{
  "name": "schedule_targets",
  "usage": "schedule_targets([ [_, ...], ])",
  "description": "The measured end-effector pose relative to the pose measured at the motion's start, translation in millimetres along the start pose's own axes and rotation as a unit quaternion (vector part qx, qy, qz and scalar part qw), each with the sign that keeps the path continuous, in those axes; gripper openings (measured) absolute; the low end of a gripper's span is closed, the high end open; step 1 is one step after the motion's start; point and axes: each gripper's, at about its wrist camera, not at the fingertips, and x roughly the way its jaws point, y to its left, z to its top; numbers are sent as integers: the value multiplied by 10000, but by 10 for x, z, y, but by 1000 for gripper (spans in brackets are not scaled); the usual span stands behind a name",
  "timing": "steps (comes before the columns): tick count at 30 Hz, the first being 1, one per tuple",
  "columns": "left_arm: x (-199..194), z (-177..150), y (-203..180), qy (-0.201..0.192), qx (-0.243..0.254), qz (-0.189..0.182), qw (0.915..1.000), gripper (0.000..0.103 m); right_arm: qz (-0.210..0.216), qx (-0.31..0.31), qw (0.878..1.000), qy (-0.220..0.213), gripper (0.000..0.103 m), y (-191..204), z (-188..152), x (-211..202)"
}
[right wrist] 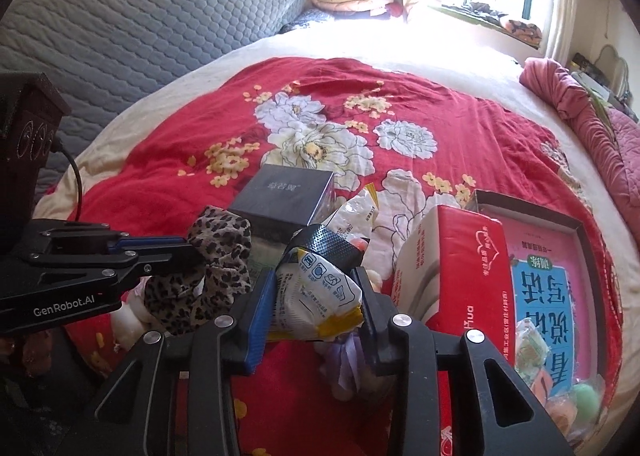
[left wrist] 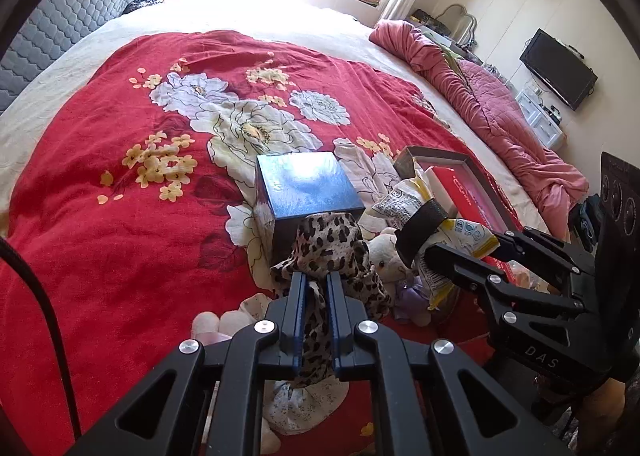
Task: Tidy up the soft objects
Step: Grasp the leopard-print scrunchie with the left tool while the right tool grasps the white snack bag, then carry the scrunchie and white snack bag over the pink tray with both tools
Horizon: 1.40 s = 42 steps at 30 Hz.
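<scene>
From the left wrist, the left gripper is closed tight on a spotted cloth. The cloth sticks up past the fingertips and hangs down between the two fingers. Just past the cloth sits a dark box with a shiny blue top, on a red blanket with big white flowers. To the right of the gripper, close by, the right gripper comes in from the side. It squeezes a crinkly white and yellow packet that has a black band around it. A small white plush toy lies on the blanket between the two grippers, partly hidden. Beyond the packet is a tray with a red pack in it. Near the bottom, under the gripper, lie a pale flowered cloth and something soft and pink.

From the right wrist, the right gripper holds the packet between its fingers, pressed on both sides. The black band wraps the packet just past the fingertips. To the left, near, the left gripper reaches in sideways with the spotted cloth bunched at its tip. The dark box sits just past both. To the right stand the red pack and the tray with a pink book inside.
</scene>
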Motion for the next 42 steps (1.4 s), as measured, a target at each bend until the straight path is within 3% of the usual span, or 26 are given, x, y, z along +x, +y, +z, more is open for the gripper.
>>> schedule_targets([
  [13, -316, 107, -368, -411, 188, 82, 9989, 5, 13, 208, 9977, -646, 39, -191, 33, -536],
  [42, -476, 530, -2061, -802, 1474, -227, 9856, 5, -777, 1274, 9753, -1628, 38, -1288, -382, -1645],
])
